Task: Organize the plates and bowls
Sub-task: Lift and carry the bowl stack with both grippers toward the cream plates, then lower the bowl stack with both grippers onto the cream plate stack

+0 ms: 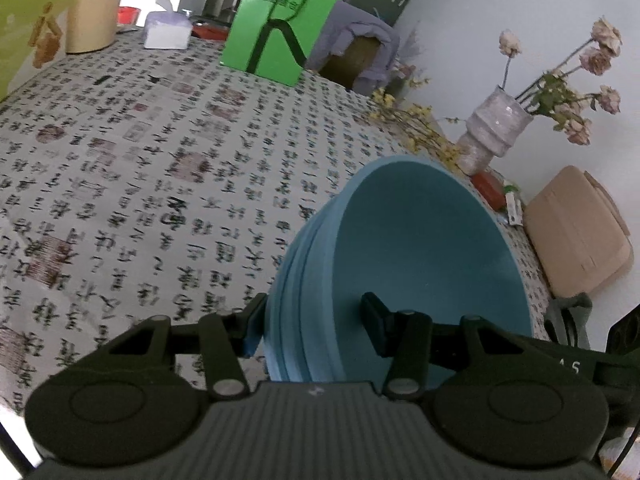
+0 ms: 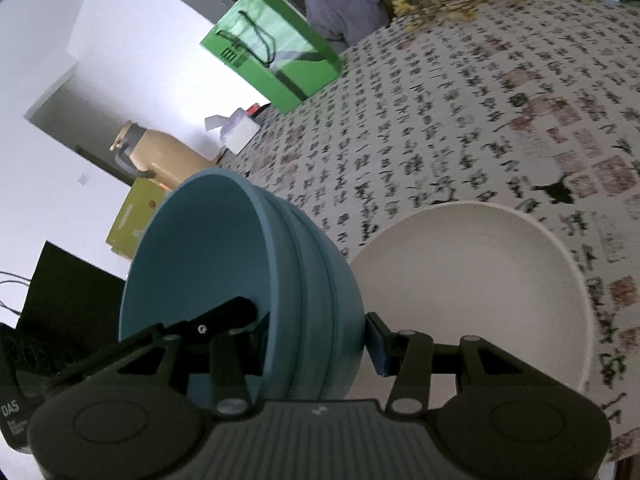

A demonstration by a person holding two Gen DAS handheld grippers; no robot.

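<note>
1. Stacked blue bowls (image 1: pixel 420 256): smooth, matt, plastic-looking walls with an even colour.
2. White plate (image 2: pixel 480 276), at 3 o'clock from the bowls in the right wrist view: smooth, ceramic-looking, with a soft sheen.
3. Tablecloth (image 1: pixel 160 160): flat cloth printed with black calligraphy and red seals, matt.
4. Left gripper (image 1: pixel 312 320) and right gripper (image 2: pixel 316 336): black matt plastic links, metal pivot pins, ribbed grey housing.
5. Green bag (image 1: pixel 280 20), at 12 o'clock: glossy paper with black cord handles.
6. Vase (image 1: pixel 492 128), at 2 o'clock: rough, ridged, pale surface.
7. Tan jug (image 2: pixel 168 156): smooth, matt body.
</note>
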